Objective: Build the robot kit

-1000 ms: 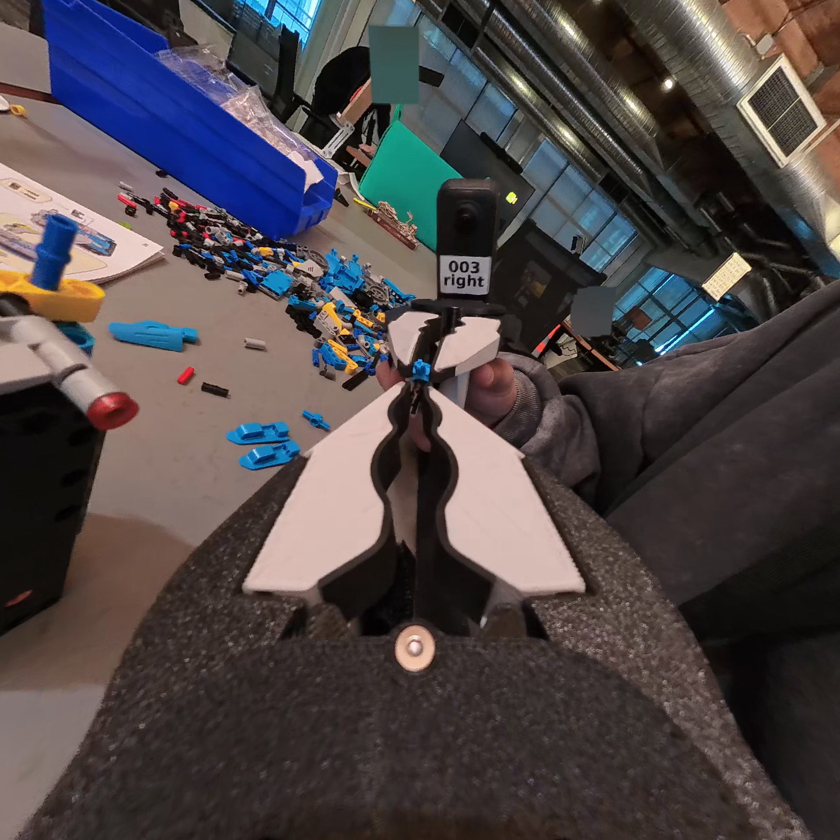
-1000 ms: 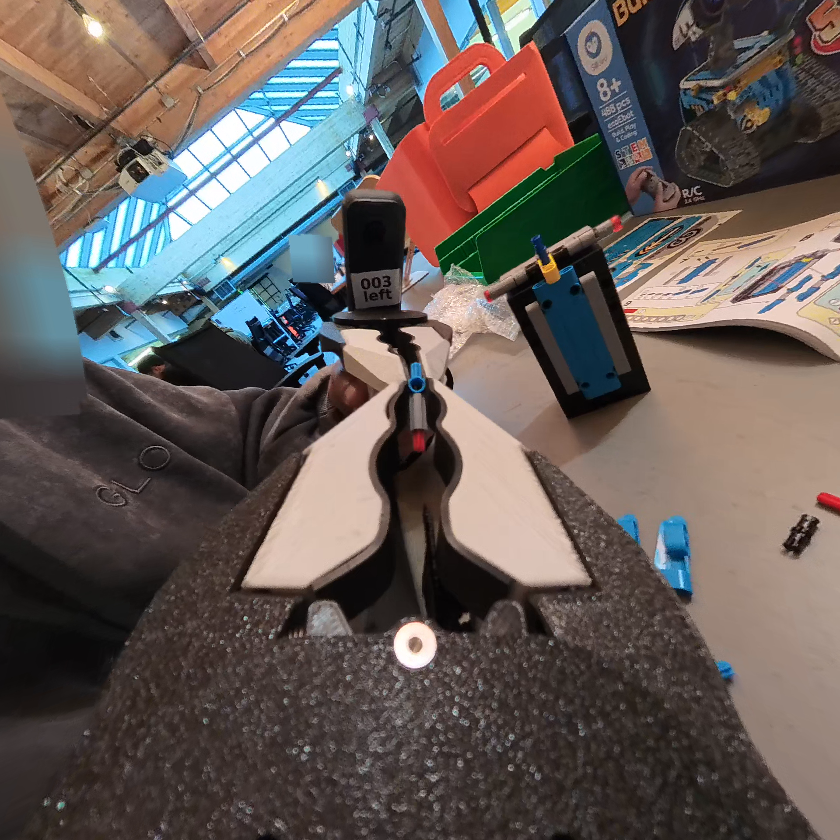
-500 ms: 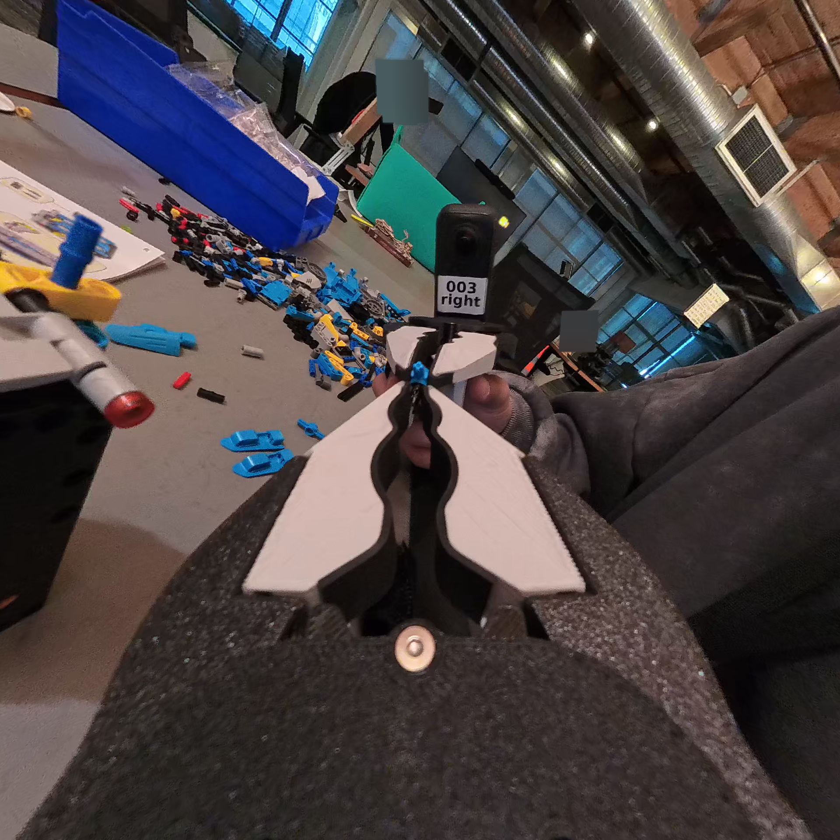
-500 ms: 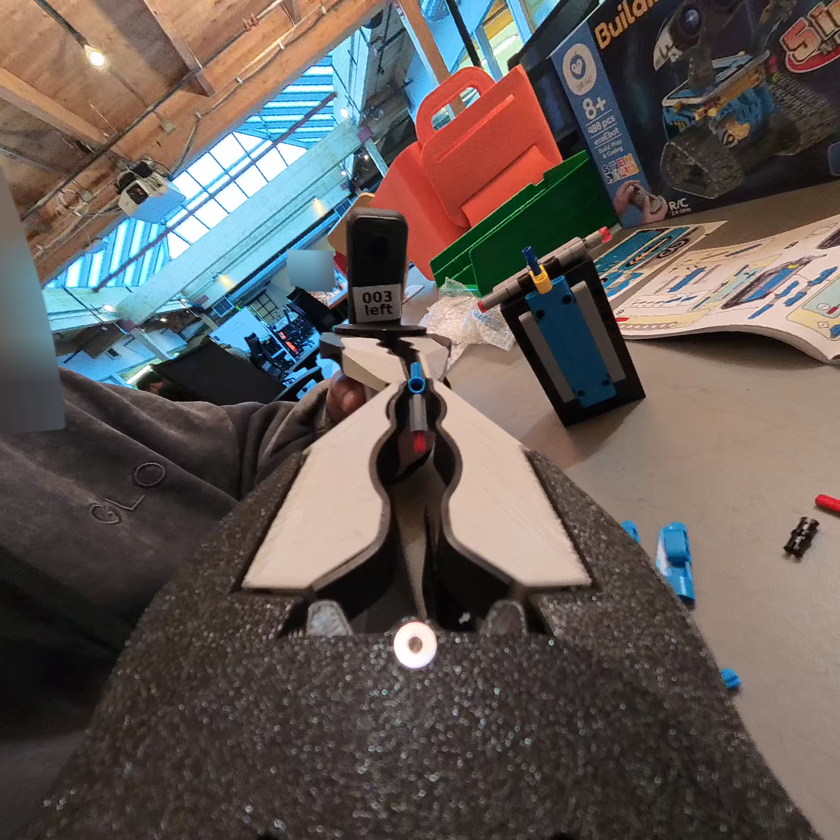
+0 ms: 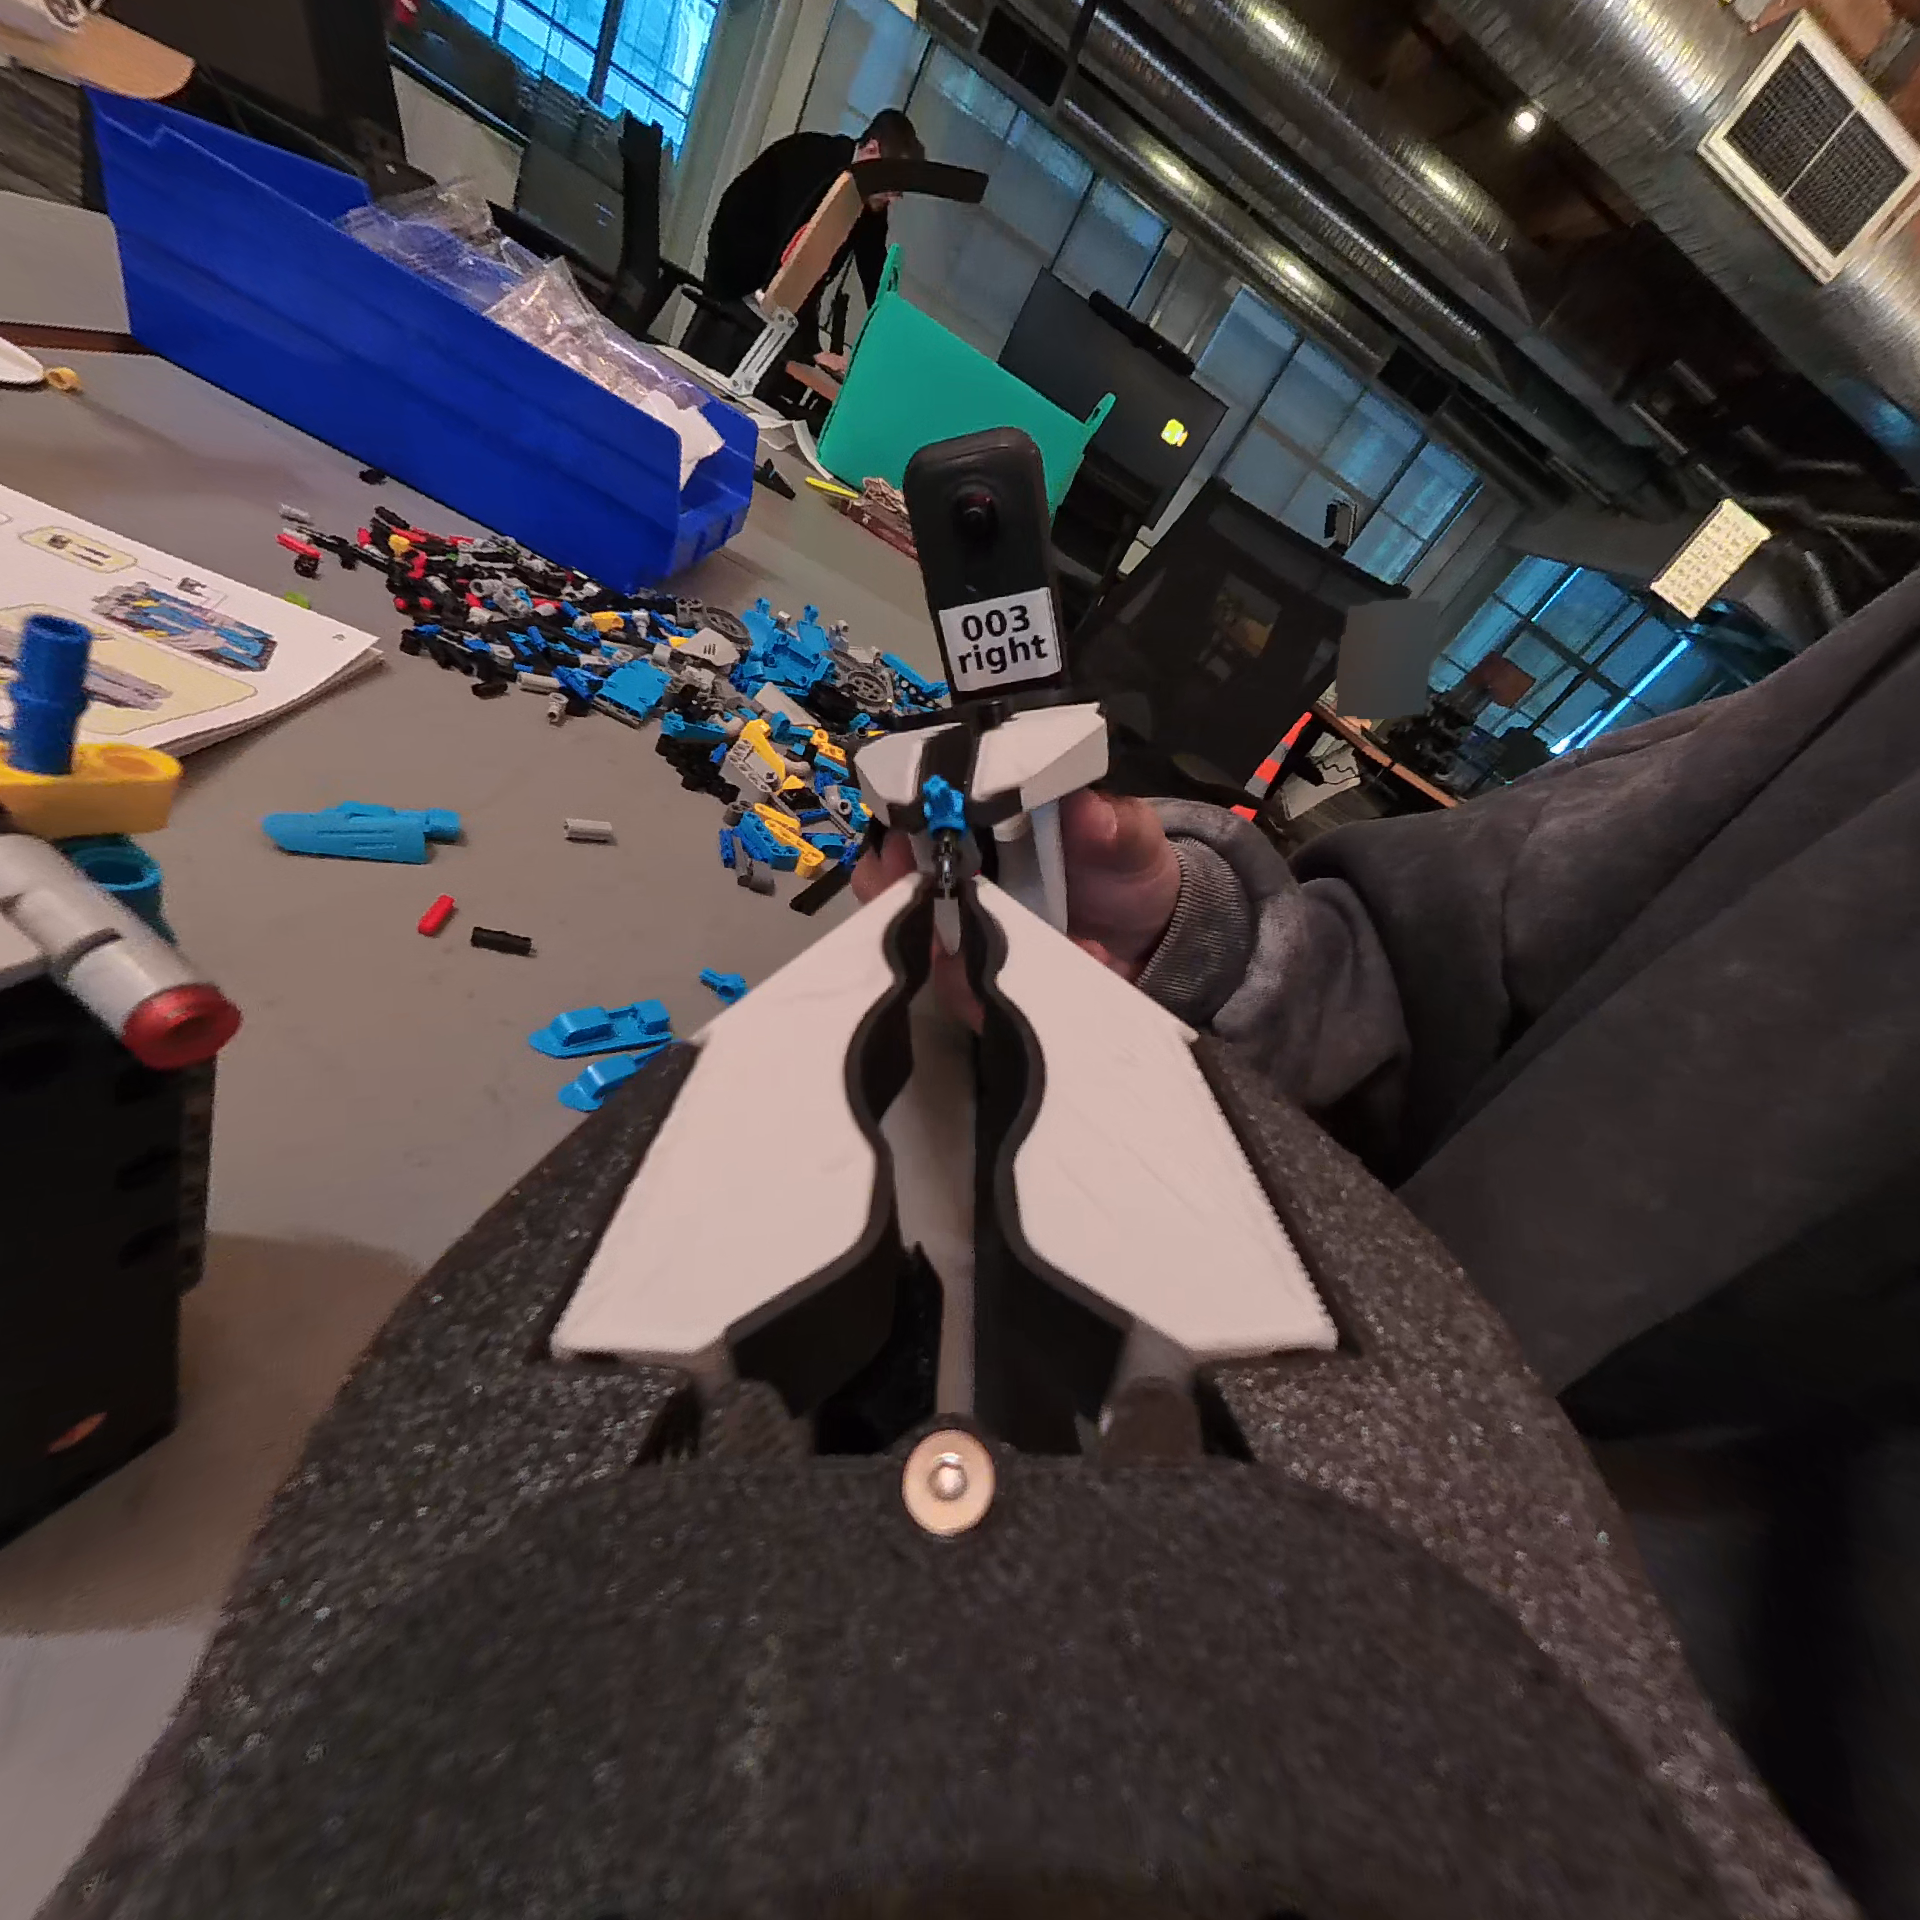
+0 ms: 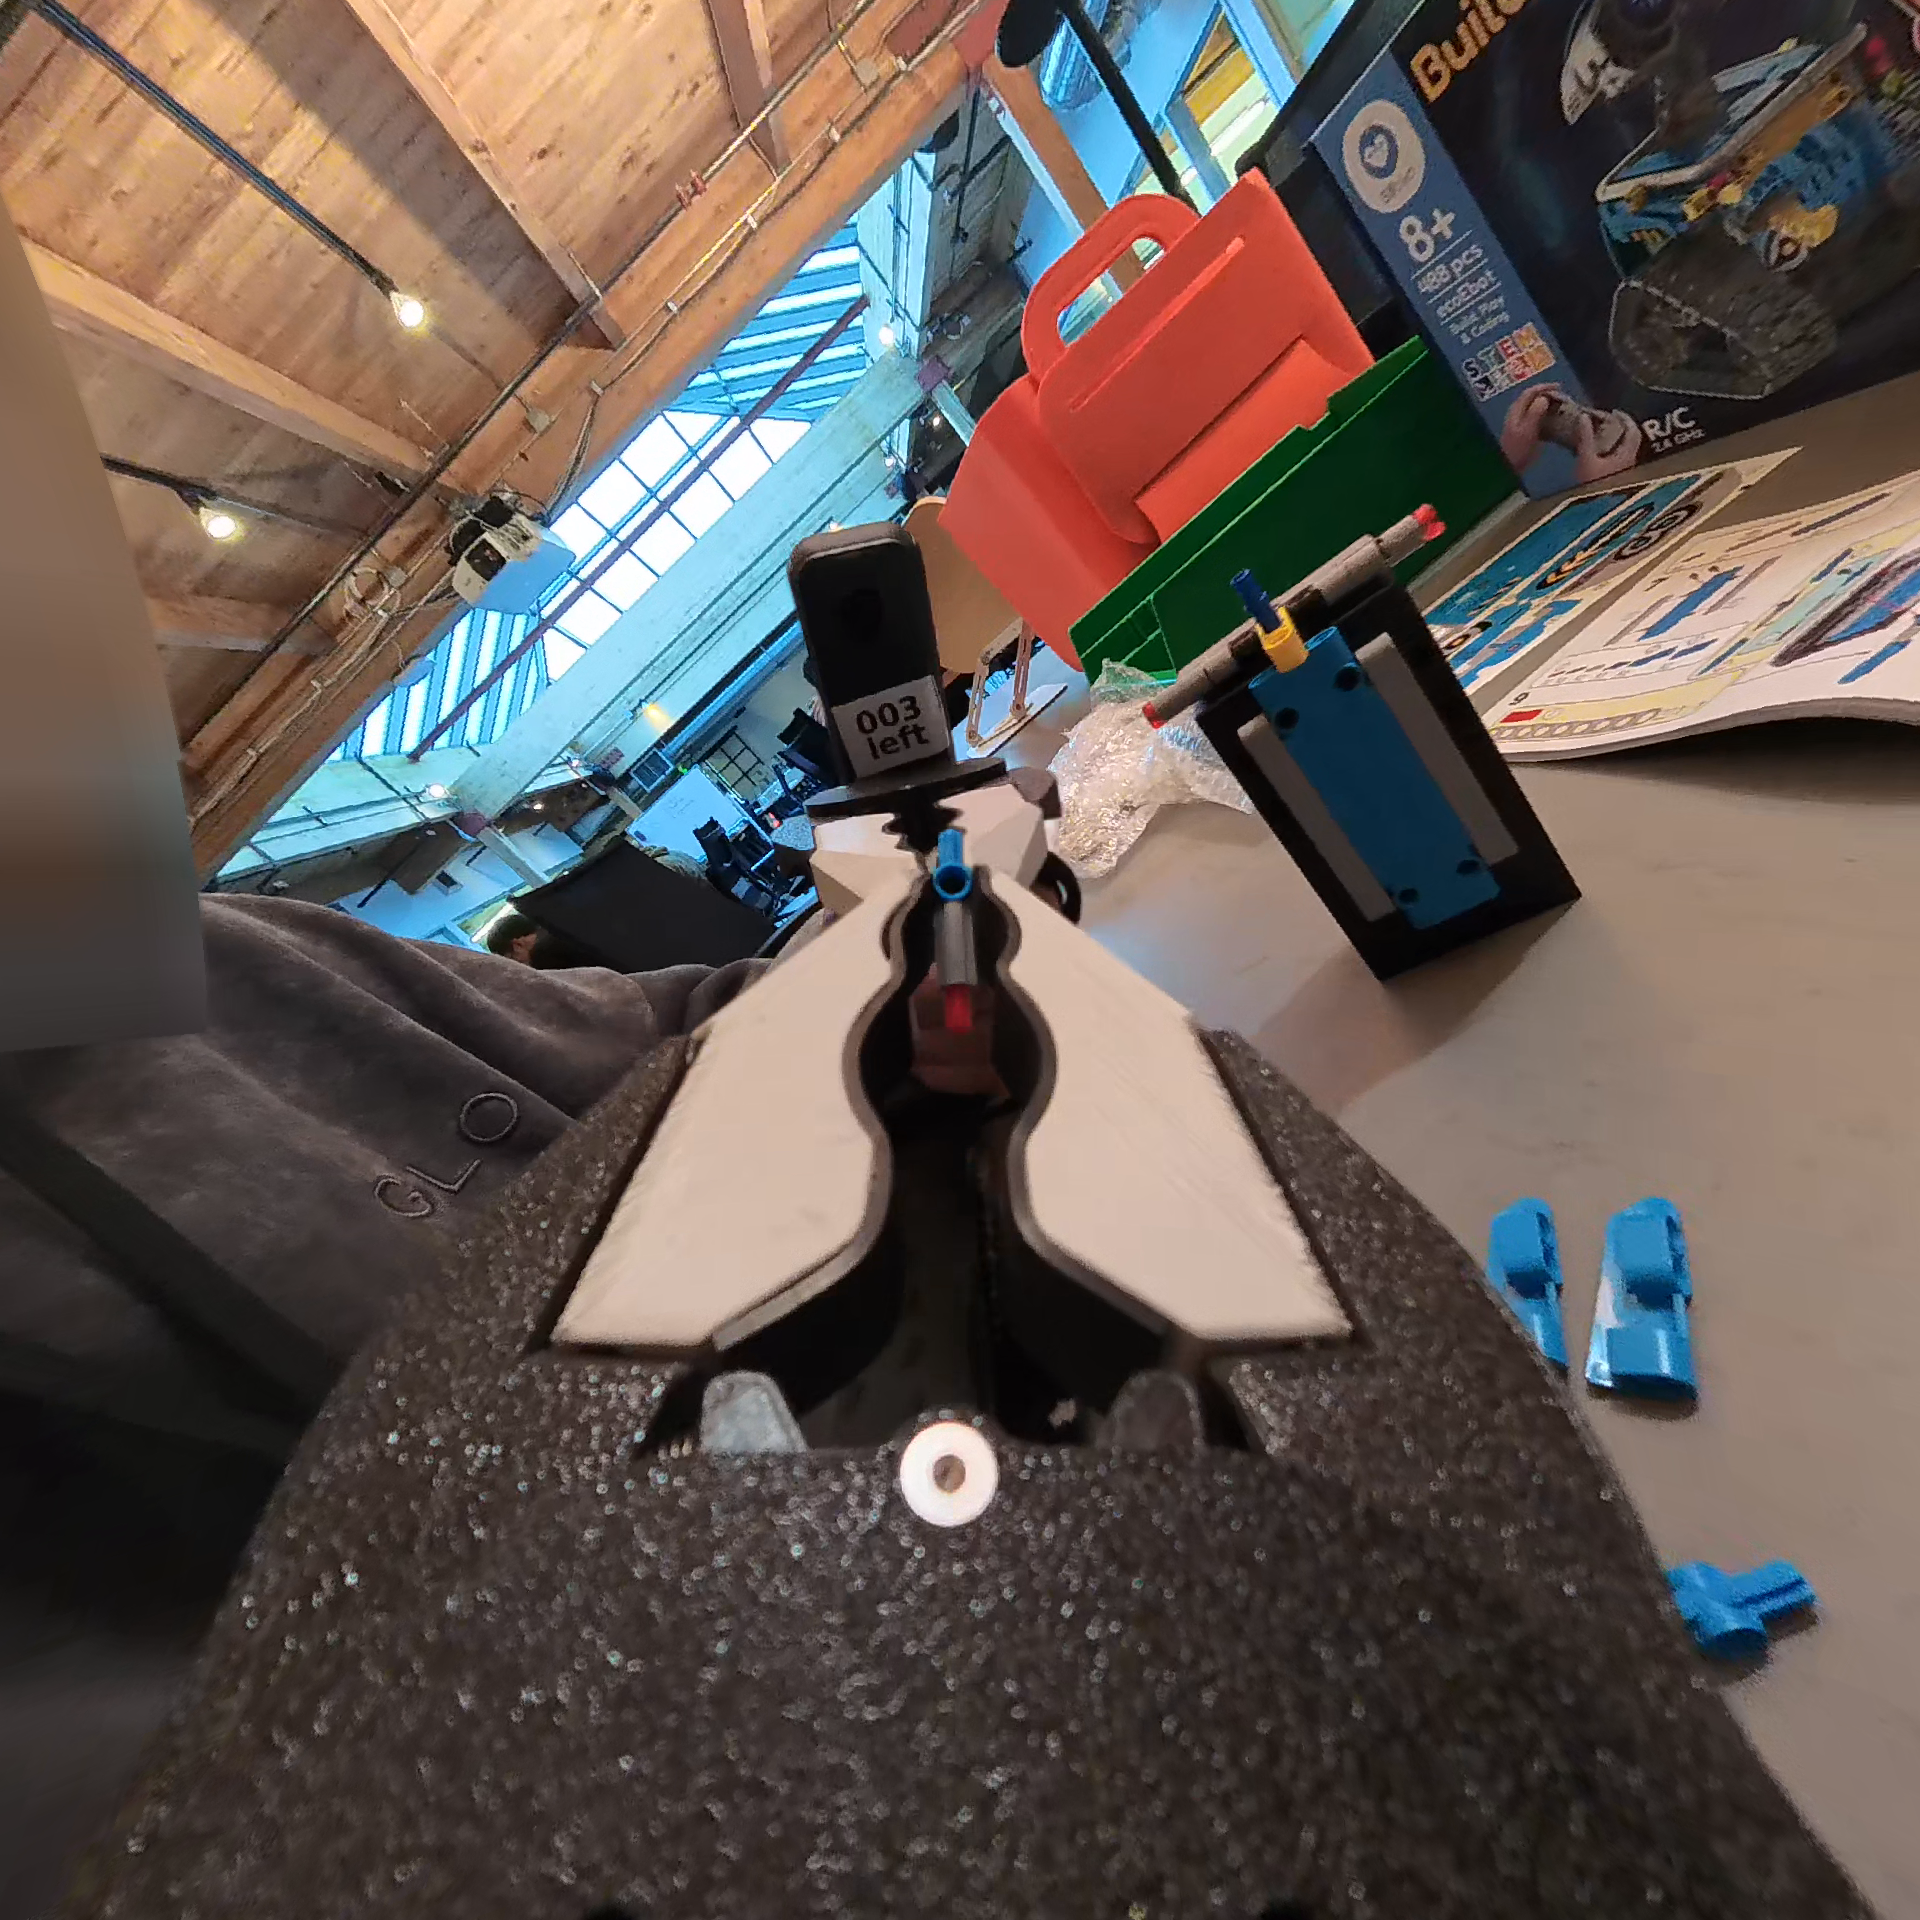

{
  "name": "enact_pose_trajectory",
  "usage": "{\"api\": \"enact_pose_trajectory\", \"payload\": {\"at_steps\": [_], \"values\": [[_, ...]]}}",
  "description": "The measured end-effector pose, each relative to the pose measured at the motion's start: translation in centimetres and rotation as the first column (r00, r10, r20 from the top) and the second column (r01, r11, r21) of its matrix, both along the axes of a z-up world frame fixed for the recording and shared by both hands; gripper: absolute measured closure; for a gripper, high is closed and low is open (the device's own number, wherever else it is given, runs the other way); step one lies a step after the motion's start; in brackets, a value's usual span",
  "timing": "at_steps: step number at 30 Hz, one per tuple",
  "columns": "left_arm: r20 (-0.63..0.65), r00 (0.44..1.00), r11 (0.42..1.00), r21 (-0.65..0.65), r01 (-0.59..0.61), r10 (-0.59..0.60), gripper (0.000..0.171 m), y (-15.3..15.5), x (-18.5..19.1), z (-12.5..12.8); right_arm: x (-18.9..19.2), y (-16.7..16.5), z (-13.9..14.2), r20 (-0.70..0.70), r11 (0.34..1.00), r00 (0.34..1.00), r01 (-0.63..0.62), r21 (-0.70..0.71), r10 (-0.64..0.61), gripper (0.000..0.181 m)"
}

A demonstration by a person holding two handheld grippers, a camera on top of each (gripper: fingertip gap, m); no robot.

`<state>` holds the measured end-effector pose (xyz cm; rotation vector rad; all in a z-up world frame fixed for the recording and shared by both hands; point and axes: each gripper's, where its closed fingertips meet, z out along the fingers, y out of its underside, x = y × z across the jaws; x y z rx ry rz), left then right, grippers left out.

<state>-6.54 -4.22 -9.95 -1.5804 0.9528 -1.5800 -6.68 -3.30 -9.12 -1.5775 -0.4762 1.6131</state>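
A blue bin sits upper left on the grey counter, loose bricks heaped below it; an orange case stands upper right.

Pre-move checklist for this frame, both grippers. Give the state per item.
1. Grip: right gripper shut on the grey rod: ok.
2. The rod's blue tip sticks out past the fingertips: ok.
3. Hold: left gripper has its jaws close together; whether it grips anything: cannot tell.
4. The two grippers face each other tip to tip: ok. Contact between them: cannot tell.
5. The black block assembly stands on the table, apart from both grippers: ok.
6. The loose blue parts lie flat beside the right gripper, not touching it: ok.
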Motion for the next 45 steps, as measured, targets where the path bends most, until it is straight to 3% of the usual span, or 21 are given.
{"api": "enact_pose_trajectory", "payload": {"at_steps": [7, 20, 27, 29, 34, 38, 40, 42, 45], "values": [[-0.004, 1.000, 0.999, 0.054, -0.002, 0.003, 0.169, -0.3, -0.2, 0.0, -0.5, -0.5, -0.2, -0.013, 0.998, 0.998, -0.055, -0.035, 0.055, 0.175], [-0.007, 1.000, 0.999, 0.041, -0.008, 0.008, 0.169, -0.1, -0.3, 0.0, -0.6, -0.5, -0.5, 0.014, 0.998, 0.999, -0.048, -0.034, 0.049, 0.174], [-0.040, 0.998, 0.997, 0.056, -0.050, 0.052, 0.162, 0.6, -0.8, -0.4, -0.6, 0.3, -0.5, 0.148, 0.998, 0.988, 0.039, 0.055, -0.047, 0.174], [-0.064, 0.992, 0.988, 0.118, -0.104, 0.112, 0.151, 1.4, -1.5, -0.4, -0.1, 1.1, 0.6, 0.183, 0.991, 0.977, 0.090, 0.099, -0.107, 0.174], [0.026, 0.969, 0.928, 0.284, -0.242, 0.245, 0.151, 3.2, -4.7, 2.4, 1.2, 5.1, 1.4, 0.312, 0.963, 0.919, 0.187, 0.196, -0.242, 0.174], [0.106, 0.884, 0.843, 0.269, -0.466, 0.454, 0.152, 7.9, -9.1, 4.2, 1.7, 9.6, -0.4, 0.317, 0.931, 0.880, 0.301, 0.206, -0.355, 0.174], [0.015, 0.770, 0.742, 0.256, -0.620, 0.638, 0.152, 11.9, -12.1, 2.3, 2.4, 11.1, -2.0, 0.330, 0.903, 0.843, 0.365, 0.228, -0.425, 0.174], [-0.096, 0.659, 0.657, 0.269, -0.704, 0.746, 0.151, 14.7, -14.6, 0.0, 2.8, 11.4, -3.2, 0.357, 0.899, 0.826, 0.384, 0.209, -0.436, 0.174], [-0.203, 0.592, 0.626, 0.250, -0.739, 0.780, 0.151, 16.4, -15.9, -2.5, 3.5, 11.6, -3.1, 0.370, 0.879, 0.800, 0.396, 0.266, -0.473, 0.174]]}}
